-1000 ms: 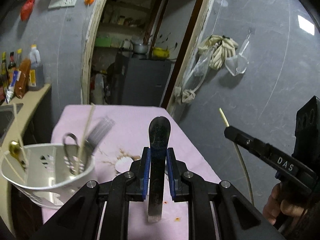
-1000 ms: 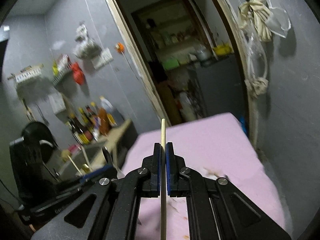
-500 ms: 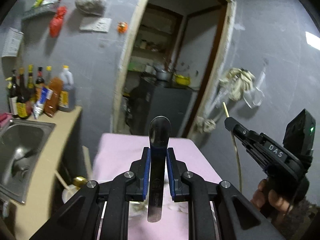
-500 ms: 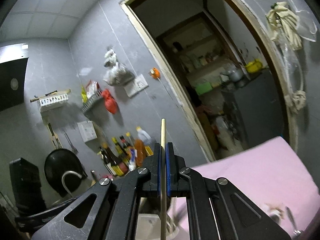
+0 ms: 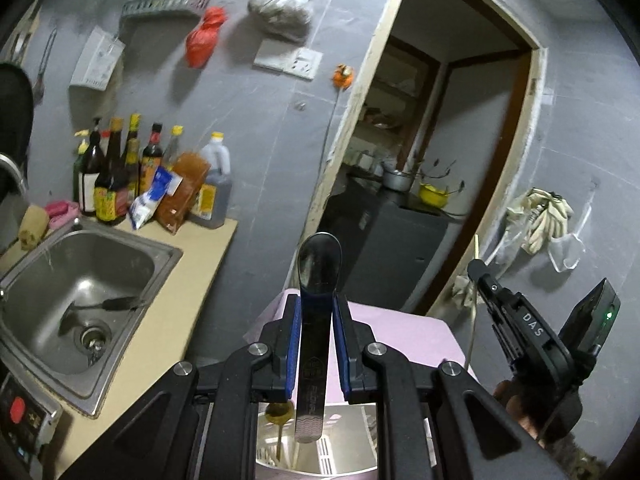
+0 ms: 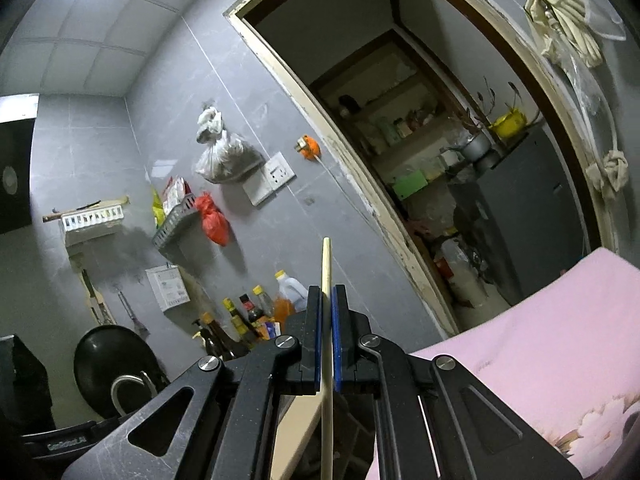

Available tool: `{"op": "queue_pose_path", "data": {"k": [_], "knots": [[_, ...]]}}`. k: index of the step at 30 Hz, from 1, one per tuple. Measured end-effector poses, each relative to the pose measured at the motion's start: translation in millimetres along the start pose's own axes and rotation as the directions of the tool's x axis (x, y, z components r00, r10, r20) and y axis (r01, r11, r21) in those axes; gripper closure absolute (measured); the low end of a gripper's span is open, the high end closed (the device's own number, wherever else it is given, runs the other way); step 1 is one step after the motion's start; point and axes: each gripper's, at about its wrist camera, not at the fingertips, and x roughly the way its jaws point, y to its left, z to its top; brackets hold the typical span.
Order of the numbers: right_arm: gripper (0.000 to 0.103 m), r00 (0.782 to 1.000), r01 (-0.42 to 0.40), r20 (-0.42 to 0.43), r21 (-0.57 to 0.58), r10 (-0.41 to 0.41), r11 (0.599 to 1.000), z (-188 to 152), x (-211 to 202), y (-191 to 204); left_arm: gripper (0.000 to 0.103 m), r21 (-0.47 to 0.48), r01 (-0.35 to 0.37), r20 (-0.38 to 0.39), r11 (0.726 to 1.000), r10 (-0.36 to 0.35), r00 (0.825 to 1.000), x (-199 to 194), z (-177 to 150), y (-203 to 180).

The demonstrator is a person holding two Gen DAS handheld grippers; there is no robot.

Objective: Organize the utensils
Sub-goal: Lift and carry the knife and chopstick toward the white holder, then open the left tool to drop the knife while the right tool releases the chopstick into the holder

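Note:
My left gripper (image 5: 317,308) is shut on a steel spoon (image 5: 318,276), bowl pointing up and handle hanging down. Directly below it stands the white utensil holder (image 5: 344,440), with a gold spoon (image 5: 279,410) and sticks inside. My right gripper (image 6: 327,300) is shut on a pale wooden chopstick (image 6: 326,276), held upright. In the left wrist view the right gripper (image 5: 476,270) shows at the right, level with mine, its chopstick (image 5: 474,312) running down past the pink table edge.
A pink cloth covers the table (image 5: 404,328) (image 6: 560,340). A steel sink (image 5: 76,280) sits in the beige counter to the left, with sauce bottles (image 5: 116,176) behind it. A black wok (image 6: 108,364) hangs at lower left. A doorway (image 5: 420,160) opens beyond the table.
Both grippers have tilted upward and risen; the views swung from the table top to the walls and doorway. The utensil holder moved from the left to directly beneath the held spoon.

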Motion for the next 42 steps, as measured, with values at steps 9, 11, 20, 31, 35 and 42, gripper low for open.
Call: {"op": "queue_pose_path", "data": {"k": [9,11,20,31,35,42], "knots": [[0.099,0.999,0.026,-0.030,-0.024,-0.027,0.999,-21,11,-6,0.098,0.003,-0.042,-0.022,0.999,0.042,0.999,10,-21,10],[0.099,0.999,0.027,-0.044,-0.031,-0.028,0.999,-23,13,-6,0.100,0.004,-0.049,-0.029,0.999,0.050,0.998,12,-25,11],[0.099,0.997,0.035,-0.064,-0.079,-0.040,0.996,-28,11,-8,0.100,-0.010,-0.041,-0.082,0.999,0.040,0.996,19,-38,12],[0.082,0.986,0.038,-0.159,-0.097,-0.053,0.995,-28,-8,-17,0.098,-0.052,-0.044,-0.113,0.998,0.038,0.993,17,-42,13],[0.071,0.984,0.047,-0.166,-0.096,-0.062,0.994,-19,-27,-20,0.098,-0.049,-0.042,-0.113,0.998,0.036,0.993,16,-41,11],[0.051,0.982,0.076,-0.164,-0.118,-0.095,0.990,6,-57,-26,0.095,-0.016,-0.017,-0.099,1.000,0.015,0.995,8,-33,-8]]}}
